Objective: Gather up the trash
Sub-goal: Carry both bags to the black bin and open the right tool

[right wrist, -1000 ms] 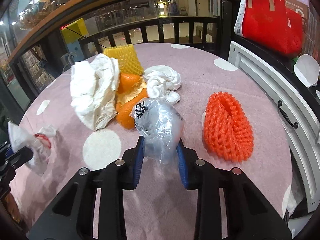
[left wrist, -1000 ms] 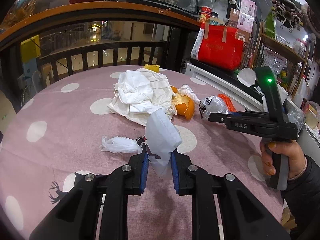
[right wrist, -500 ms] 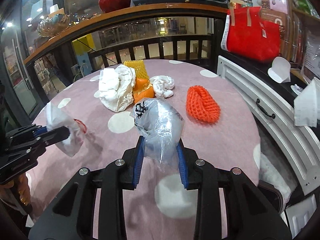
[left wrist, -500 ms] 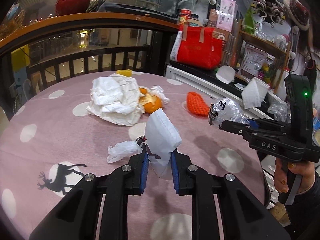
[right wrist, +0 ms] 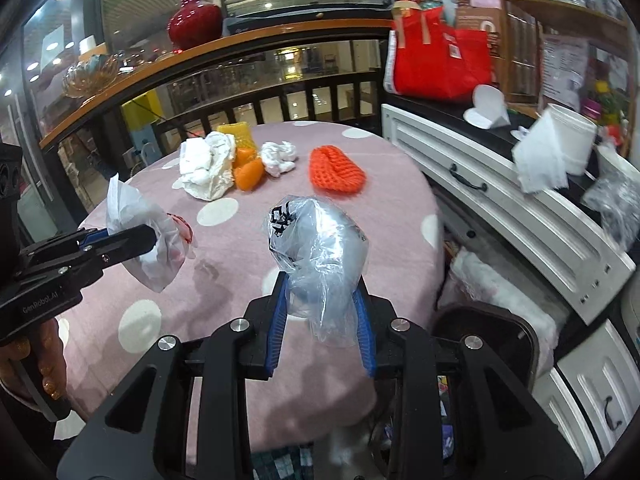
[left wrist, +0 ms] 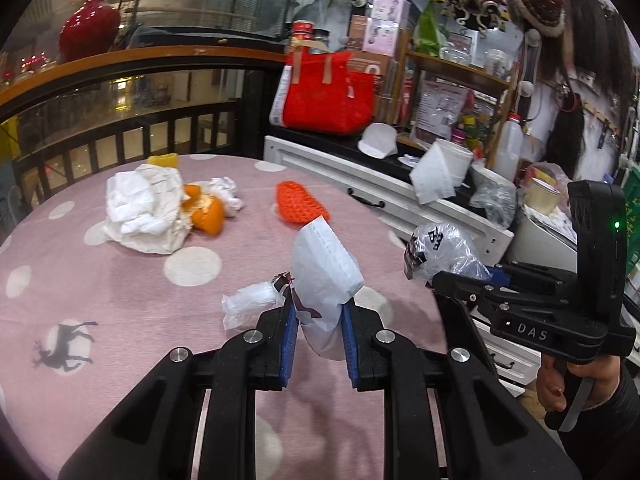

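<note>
My left gripper (left wrist: 318,314) is shut on a white paper wrapper (left wrist: 324,268) and holds it above the pink dotted table (left wrist: 100,280); it also shows in the right wrist view (right wrist: 144,240). My right gripper (right wrist: 320,304) is shut on a clear plastic bag (right wrist: 320,248) with black print, held over the table's near right edge; it also shows in the left wrist view (left wrist: 444,252). On the far table lie crumpled white paper (left wrist: 144,208), orange peel (left wrist: 208,212), a white tissue (right wrist: 280,158), an orange foam net (right wrist: 336,170) and a yellow foam net (right wrist: 238,134).
A dark bin (right wrist: 488,344) stands on the floor beside the table, below my right gripper. A white cabinet (right wrist: 500,200) with a red bag (right wrist: 436,60) and a paper roll (right wrist: 560,148) runs along the right. A dark railing (left wrist: 120,136) lies behind the table.
Both grippers have pulled back from the trash pile and swung right toward the table's edge, each still holding its piece. The bin has come into the right wrist view.
</note>
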Motion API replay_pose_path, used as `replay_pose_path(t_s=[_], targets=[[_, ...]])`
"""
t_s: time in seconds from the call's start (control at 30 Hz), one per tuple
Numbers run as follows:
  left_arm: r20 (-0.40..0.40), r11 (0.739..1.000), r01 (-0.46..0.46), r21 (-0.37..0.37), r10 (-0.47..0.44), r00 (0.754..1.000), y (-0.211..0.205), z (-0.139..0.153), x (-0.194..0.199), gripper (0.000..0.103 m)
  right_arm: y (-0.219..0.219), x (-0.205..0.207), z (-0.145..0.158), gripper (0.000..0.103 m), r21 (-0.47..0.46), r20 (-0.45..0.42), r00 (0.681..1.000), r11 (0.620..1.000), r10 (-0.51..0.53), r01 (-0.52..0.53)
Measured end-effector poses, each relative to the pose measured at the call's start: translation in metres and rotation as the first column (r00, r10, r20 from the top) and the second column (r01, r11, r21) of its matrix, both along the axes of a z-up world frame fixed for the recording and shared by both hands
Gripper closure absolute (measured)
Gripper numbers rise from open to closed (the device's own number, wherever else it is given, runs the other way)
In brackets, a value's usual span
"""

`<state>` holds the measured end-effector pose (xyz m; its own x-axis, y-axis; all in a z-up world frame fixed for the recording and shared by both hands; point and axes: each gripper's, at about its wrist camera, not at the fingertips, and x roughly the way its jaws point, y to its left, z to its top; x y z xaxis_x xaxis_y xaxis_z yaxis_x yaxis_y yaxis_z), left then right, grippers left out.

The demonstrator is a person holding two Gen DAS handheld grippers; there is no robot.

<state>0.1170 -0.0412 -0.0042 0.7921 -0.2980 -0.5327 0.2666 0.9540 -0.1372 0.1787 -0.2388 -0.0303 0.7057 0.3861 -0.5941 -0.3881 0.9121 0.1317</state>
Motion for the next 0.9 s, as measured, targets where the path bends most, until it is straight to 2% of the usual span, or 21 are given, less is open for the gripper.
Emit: replay_pose_path(t_s=[0.23, 0.37, 0.5, 0.87, 0.9], targets=[[0.027, 0.995, 0.098, 0.005, -0.098, 0.995, -0.040, 0.005, -0.010, 0.083, -0.061, -0.021, -0.011, 0.072, 0.007, -0.019, 0.987, 0.988, -0.157, 0.157], [0.044, 0.987, 0.162, 0.015, -0.163, 0.986, -0.067, 0.010, -0.014, 0.083, -0.101, -0.022, -0.033, 0.072, -0.020, -0.077, 0.954, 0.957, -0.289, 0.288], [0.056, 0.974, 0.222, 0.032, -0.224, 0.973, -0.091, 0.012, -0.017, 0.083, -0.129, -0.017, -0.065, 0.072, -0.051, -0.159, 0.915, 0.929, -0.370, 0.367], [0.038, 0.931, 0.361, 0.048, -0.363, 0.931, -0.149, 0.003, -0.024, 0.083, -0.139, 0.014, -0.168, 0.071, -0.155, -0.376, 0.824, 0.905, -0.424, 0.395], [0.030, 0.928, 0.370, 0.047, -0.371, 0.928, -0.152, 0.001, -0.023, 0.083, -0.138, 0.015, -0.178, 0.066, -0.170, -0.386, 0.814, 0.901, -0.434, 0.399]])
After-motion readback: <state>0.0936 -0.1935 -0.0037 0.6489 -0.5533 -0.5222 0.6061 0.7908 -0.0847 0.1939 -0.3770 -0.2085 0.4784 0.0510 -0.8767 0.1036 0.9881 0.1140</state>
